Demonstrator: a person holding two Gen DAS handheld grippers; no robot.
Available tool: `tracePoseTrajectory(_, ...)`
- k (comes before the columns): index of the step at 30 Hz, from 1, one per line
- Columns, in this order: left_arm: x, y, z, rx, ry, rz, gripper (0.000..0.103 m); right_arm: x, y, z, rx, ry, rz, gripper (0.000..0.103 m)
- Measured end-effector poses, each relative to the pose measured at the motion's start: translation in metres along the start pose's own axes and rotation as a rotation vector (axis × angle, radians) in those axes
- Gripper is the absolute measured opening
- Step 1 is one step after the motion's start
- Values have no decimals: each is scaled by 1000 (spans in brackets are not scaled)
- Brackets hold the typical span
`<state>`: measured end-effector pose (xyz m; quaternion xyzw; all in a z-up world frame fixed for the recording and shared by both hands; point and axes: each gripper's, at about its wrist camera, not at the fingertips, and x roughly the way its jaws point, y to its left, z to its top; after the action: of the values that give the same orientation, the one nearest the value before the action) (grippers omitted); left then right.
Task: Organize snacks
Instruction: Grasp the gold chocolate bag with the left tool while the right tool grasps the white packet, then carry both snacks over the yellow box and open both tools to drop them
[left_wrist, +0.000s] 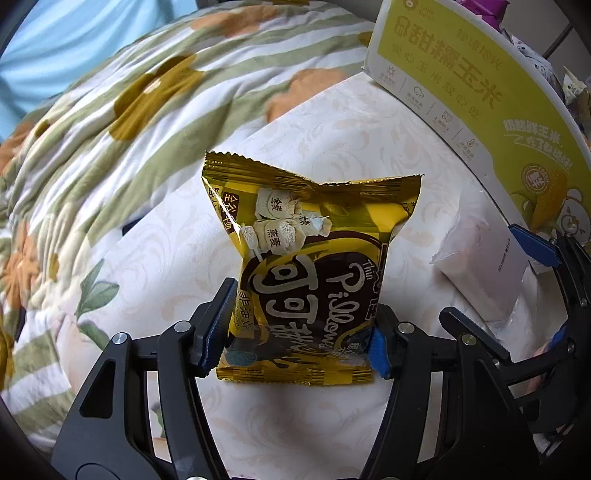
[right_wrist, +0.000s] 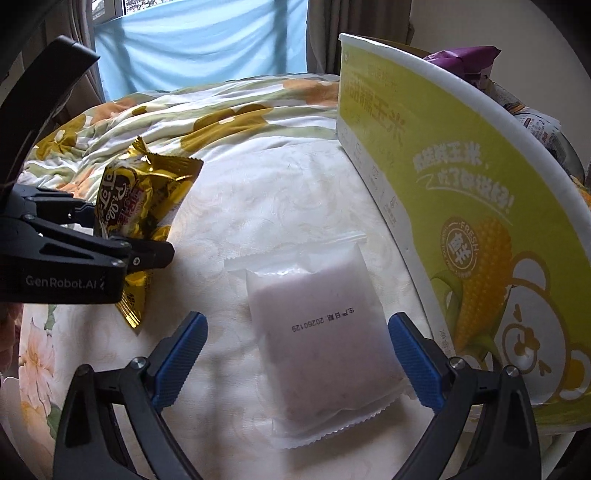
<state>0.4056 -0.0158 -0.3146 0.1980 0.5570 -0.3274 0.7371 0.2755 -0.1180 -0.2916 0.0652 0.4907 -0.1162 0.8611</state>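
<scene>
Left gripper (left_wrist: 299, 332) clamped on lower sides of gold snack packet (left_wrist: 310, 254), sides pinched in; packet's long axis along the fingers, crimped top away from camera. Right gripper (right_wrist: 301, 360) wide open, straddling white packet (right_wrist: 317, 328) without touching; flat on bed (right_wrist: 258, 192), long axis running away from camera, just beside yellow box (right_wrist: 461, 206). Cream patterned bedcover, floral quilt (left_wrist: 110, 122) behind, blue sheet (right_wrist: 199, 40) by window.

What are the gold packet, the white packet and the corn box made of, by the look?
Gold packet: shiny metallised film, going by its mirror glints and hard creases. White packet: frosted, matte plastic film with serrated sealed ends; contents show only faintly. Corn box: printed cardboard, apparently, with a thick white cut edge.
</scene>
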Motion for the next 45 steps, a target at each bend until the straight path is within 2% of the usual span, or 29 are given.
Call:
tracePoseTrajectory(2,-2,0,-6,-15,8,1,58,-1,-1,1,1,0,30,97)
tracePoseTrajectory(4,-4,0,-11,-33,16,12,58,-1,0,2,-7,-1,55,90)
tracePoseTrajectory(7,-7,2,-19,-64,31,17,58,-1,5,4,-51,8,103,87)
tracePoseTrajectory(9,-9,2,-25,-83,39,21,58,-3,11,2,-118,12,126,84)
tracePoseTrajectory(14,-12,0,-34,-108,54,27,58,1,20,5,-336,22,120,84)
tracePoseTrajectory(17,-13,-3,-37,-115,58,32,58,8,16,9,-389,50,137,84)
tracePoseTrajectory(18,-14,-4,-38,-118,59,34,58,12,13,10,-387,64,148,83)
tracePoseTrajectory(20,-14,-5,-40,-128,60,31,58,19,7,12,-362,105,198,72)
tracePoseTrajectory(22,-14,-6,-41,-133,55,30,58,26,5,13,-362,126,205,66)
tracePoseTrajectory(26,-17,-3,-44,-156,41,26,55,26,4,11,-366,118,211,61)
tracePoseTrajectory(35,-38,6,-60,-219,7,13,52,6,4,12,-294,78,218,58)
tracePoseTrajectory(40,-76,1,-59,-239,-48,11,52,-31,6,24,-235,25,249,58)
tracePoseTrajectory(45,-132,-18,-38,-234,-132,11,52,-83,-3,42,-185,-35,275,58)
